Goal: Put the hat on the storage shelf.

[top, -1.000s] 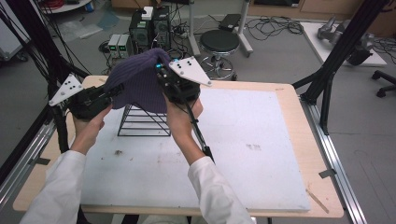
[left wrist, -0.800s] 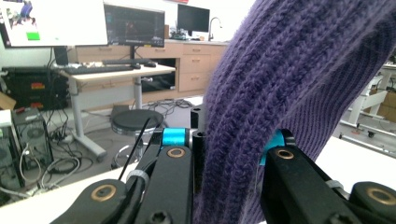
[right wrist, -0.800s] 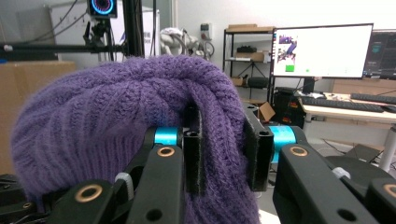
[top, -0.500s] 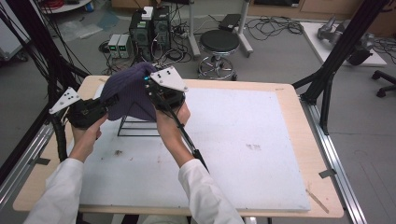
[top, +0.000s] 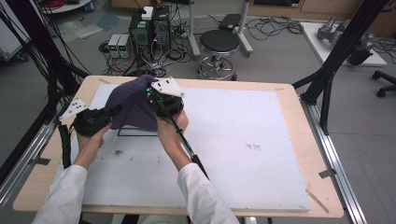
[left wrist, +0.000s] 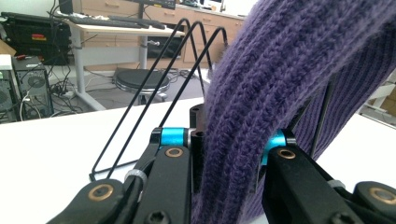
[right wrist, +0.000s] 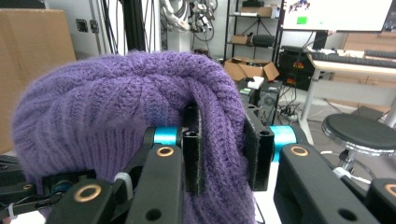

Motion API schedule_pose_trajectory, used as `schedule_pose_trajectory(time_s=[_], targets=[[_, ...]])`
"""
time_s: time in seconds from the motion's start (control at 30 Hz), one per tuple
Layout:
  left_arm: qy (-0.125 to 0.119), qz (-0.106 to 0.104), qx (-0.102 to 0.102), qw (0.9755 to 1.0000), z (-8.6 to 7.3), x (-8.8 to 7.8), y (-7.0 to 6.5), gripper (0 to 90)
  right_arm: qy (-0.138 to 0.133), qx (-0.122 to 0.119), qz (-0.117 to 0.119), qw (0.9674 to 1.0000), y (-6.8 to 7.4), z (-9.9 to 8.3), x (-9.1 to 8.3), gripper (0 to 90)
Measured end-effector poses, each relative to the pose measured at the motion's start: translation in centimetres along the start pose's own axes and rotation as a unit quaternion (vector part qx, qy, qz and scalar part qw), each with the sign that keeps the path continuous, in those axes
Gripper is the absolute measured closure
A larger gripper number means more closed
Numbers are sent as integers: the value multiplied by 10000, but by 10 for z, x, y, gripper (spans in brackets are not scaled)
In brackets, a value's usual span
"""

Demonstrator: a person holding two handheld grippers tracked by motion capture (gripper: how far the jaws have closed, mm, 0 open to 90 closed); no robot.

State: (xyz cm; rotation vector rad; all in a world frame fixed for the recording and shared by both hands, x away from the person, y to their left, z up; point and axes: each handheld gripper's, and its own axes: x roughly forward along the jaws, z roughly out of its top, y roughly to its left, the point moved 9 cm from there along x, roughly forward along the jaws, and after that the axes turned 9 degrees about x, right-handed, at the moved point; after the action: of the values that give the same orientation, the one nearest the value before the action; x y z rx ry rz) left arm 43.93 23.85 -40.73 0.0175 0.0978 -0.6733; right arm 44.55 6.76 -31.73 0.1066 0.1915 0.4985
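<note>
Purple ribbed knit wool, a beanie hat (top: pixel 132 103), hangs draped over the top of a black wire pyramid-shaped stand (top: pixel 136 132) that sits on the white mat (top: pixel 243 154) covering the pale wooden tabletop (top: pixel 299 116), toward its far left part. The left gripper (top: pixel 111 111) comes at the hat from the left side, and in the left gripper view its fingers (left wrist: pixel 198 149) are closed tight on a thick fold of the knit (left wrist: pixel 261 102), the cloth squeezed between the two black pads with the wire legs of the stand (left wrist: pixel 154 88) rising just behind. The right gripper (top: pixel 154 100), with the grey three-cornered plate on top, sits at the hat's right side; in the right gripper view its fingers (right wrist: pixel 192 154) are likewise clamped on a bunched fold of the hat's edge (right wrist: pixel 140 102), the fabric pinched between them. Both hands hold the hat from opposite sides, low over the stand, and the stand's base bar shows on the mat just under the hat's lower hem
</note>
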Motion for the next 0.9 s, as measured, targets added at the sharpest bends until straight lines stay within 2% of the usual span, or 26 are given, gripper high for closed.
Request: schedule_pose_trajectory(time_s=[0.07, 0.33, 0.53, 0.63, 0.77, 0.9], targets=[[92, -64, -50, 9999, -6, 1, 0, 793, 43, 14, -17, 10000, 0, -3, 2, 731], [219, -71, -199, 9995, -14, 7, 3, 787, 204, 41, -89, 9997, -2, -14, 7, 723], [309, -115, -460, 9984, -19, 8, 5, 767, 338, 31, -85, 9994, -3, -19, 10, 712], [350, -111, -429, 9984, -20, 8, 5, 765, 351, 29, -59, 9994, -3, -20, 11, 700], [346, -129, -448, 9983, -20, 7, 4, 747, 374, 80, -24, 9993, -3, -20, 11, 613], [334, -103, -432, 9985, -18, 7, 3, 652, 407, 130, -16, 9991, -4, -19, 9, 491]])
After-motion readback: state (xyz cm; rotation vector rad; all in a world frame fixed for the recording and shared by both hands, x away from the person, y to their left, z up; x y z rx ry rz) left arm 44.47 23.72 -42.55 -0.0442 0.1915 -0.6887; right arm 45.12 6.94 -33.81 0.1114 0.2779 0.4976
